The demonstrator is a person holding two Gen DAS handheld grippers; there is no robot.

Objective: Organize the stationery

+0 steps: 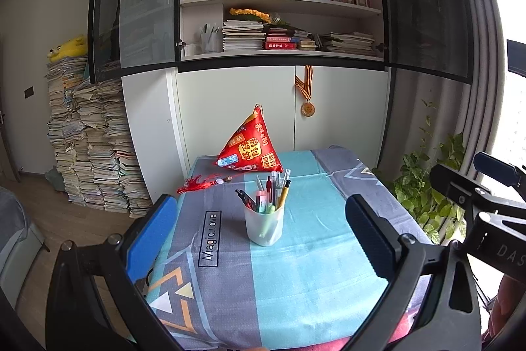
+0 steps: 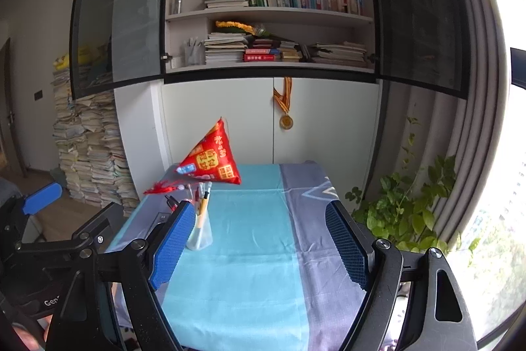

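A translucent white pen cup (image 1: 264, 226) stands on the cloth-covered table (image 1: 312, 268), holding several pens (image 1: 276, 189) upright. My left gripper (image 1: 259, 219) is open and empty, held above the near part of the table with the cup seen between its fingers, farther off. My right gripper (image 2: 259, 236) is open and empty to the right of the left one. In the right wrist view the cup (image 2: 201, 234) is partly hidden behind the left finger (image 2: 172, 247). The pens (image 2: 202, 196) stick up above it.
A red pyramid-shaped pouch (image 1: 253, 143) with a red tassel (image 1: 200, 183) lies at the table's far side. Behind stand white cabinets with a hanging medal (image 1: 308, 109) and bookshelves. Stacked papers (image 1: 95, 147) rise at the left; a leafy plant (image 2: 404, 213) is at the right.
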